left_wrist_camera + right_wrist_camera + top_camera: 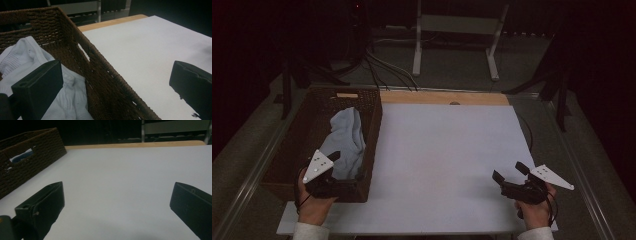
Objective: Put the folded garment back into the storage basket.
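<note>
1. One pale cloth [346, 141] lies inside the wicker basket [373, 131] at the table's [447, 160] left; nothing has been taken out yet.
2. The left gripper [334, 165] hangs spread wide, straddling the basket's near right wall, gripping nothing.
3. The right gripper [508, 172] rests spread over bare table, well apart from the basket.
4. Judging by this, grasping and lifting the cloth all remain.

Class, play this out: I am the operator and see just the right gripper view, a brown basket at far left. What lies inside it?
Observer: A pale cloth lies bunched in the wicker basket.
Operator: Where is the left gripper?
Observer: The left gripper hangs at the basket's near end, jaws open, one over the cloth and one outside the basket wall.
Operator: Is it touching the cloth?
Observer: I cannot tell; nothing is pinched between its jaws.
</note>
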